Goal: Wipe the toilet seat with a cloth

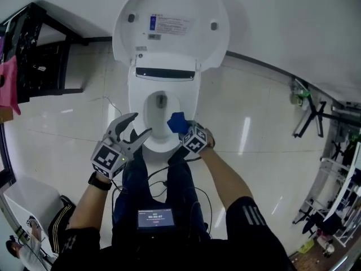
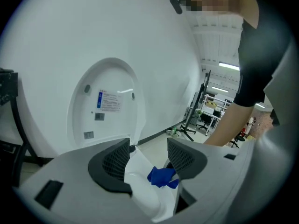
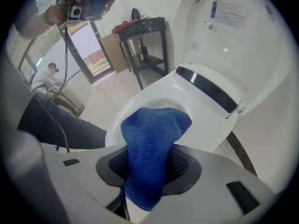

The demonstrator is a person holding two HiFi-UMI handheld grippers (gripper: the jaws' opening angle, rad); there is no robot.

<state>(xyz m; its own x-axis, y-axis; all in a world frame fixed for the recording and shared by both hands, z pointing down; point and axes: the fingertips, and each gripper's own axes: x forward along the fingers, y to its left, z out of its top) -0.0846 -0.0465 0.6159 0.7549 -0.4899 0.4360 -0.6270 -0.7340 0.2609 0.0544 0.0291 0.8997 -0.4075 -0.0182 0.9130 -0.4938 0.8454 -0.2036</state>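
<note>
A white toilet stands ahead with its lid (image 1: pixel 171 24) raised against the wall and its seat (image 1: pixel 136 100) down around the bowl. My right gripper (image 1: pixel 186 130) is shut on a blue cloth (image 1: pixel 176 121), which hangs over the seat's front right part. The same blue cloth (image 3: pixel 153 148) fills the space between the jaws in the right gripper view, with the seat (image 3: pixel 140 99) beyond it. My left gripper (image 1: pixel 134 126) stands open at the seat's front left, holding nothing. Between its fingers I see the blue cloth (image 2: pixel 163 177) and the seat (image 2: pixel 140 181).
A dark metal rack (image 1: pixel 39 55) stands at the left of the toilet, with a pink cloth (image 1: pixel 8 83) hanging on it. Tripod stands (image 1: pixel 312 114) and shelving (image 1: pixel 344 208) occupy the right side. A screen device (image 1: pixel 155 218) and cables (image 1: pixel 161 182) hang at my waist.
</note>
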